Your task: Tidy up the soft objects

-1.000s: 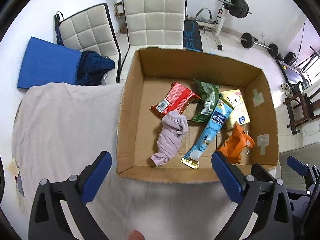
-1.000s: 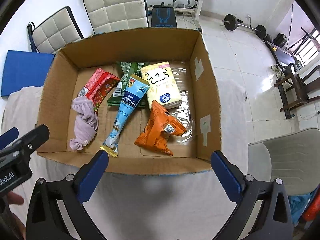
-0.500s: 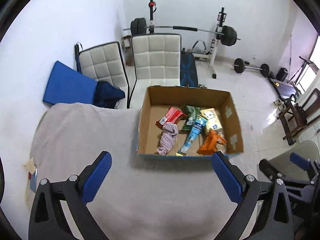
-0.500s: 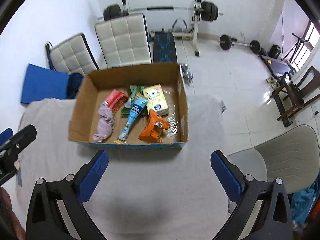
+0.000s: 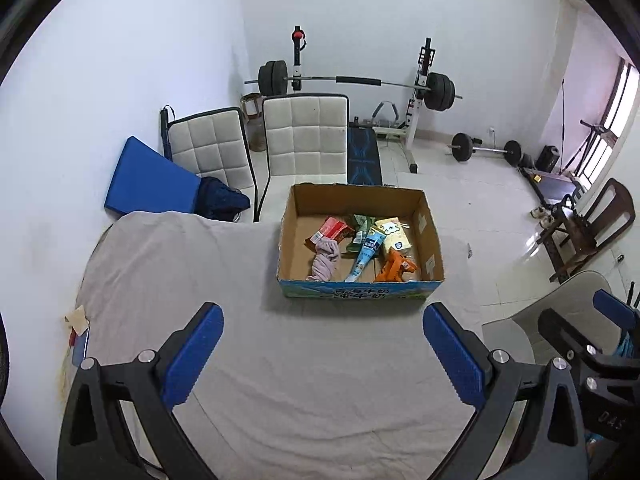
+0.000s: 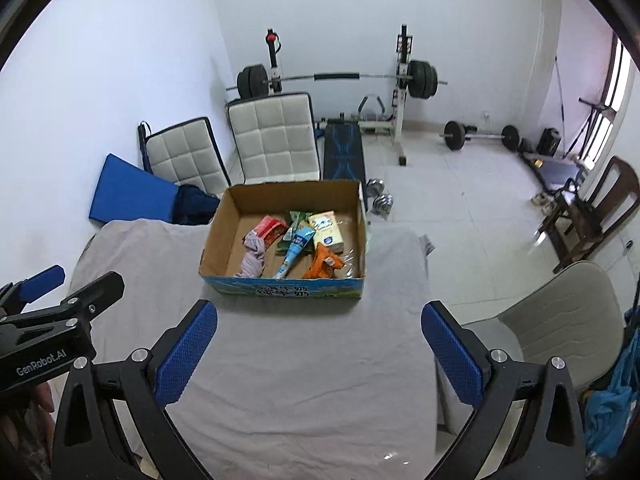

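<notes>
the left gripper point(image 5: 322, 354) hangs over the near part of the grey-covered table point(image 5: 280, 380) with its blue pads spread wide and nothing between them, and the right gripper point(image 6: 318, 350) is the same — released, empty, well short of the box. the cardboard box point(image 5: 358, 292) sits at the far middle of the table, open at the top, and all the soft things lie inside it: a pale pink cloth point(image 5: 325, 261) at the left, a red packet point(image 5: 329, 230) just beyond it, a green packet point(image 5: 359, 227), a long light-blue packet point(image 5: 365, 256) down the middle, a yellow tissue pack point(image 5: 394, 235) at the far right and an orange packet point(image 5: 394, 267) at the near right (some clear plastic beside it). two white padded chairs point(image 5: 304, 138) stand beyond the table.
</notes>
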A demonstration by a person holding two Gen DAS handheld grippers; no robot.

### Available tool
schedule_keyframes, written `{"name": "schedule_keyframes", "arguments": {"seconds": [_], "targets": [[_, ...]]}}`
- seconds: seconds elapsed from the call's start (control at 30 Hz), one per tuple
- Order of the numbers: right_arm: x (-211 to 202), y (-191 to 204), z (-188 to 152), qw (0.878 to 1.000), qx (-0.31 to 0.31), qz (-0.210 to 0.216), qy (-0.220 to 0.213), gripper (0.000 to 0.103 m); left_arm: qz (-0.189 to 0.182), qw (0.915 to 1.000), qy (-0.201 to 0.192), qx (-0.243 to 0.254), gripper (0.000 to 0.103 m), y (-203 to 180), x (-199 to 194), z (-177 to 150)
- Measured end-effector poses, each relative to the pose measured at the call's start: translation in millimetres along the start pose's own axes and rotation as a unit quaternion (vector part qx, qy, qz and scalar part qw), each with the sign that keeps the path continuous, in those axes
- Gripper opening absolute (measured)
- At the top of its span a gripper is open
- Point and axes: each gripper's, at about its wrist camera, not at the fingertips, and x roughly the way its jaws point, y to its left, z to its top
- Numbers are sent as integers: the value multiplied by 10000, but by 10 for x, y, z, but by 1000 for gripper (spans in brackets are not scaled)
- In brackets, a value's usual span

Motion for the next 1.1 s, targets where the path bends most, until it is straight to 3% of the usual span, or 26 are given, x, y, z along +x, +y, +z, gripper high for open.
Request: {"name": "schedule_keyframes", "arguments": {"seconds": [0.13,0.33,0.67,1.1], "targets": [[-301,25,-96,10000,-62,1,-53,103,-90,9999,-67,7,102,-10,-165,-22],[-431,25,-116,9999,-43,-91,-89,103,-42,9999,-130,41,102,-33,-229,-40],[-327,-11,102,9991,23,-320,-291,103,88,9998,-200,-17,102,-13,-157,-41],[-271,15,190,9989,-36,-322,-350,103,152,9994,-308,-39,102,27,-185,43]]}}
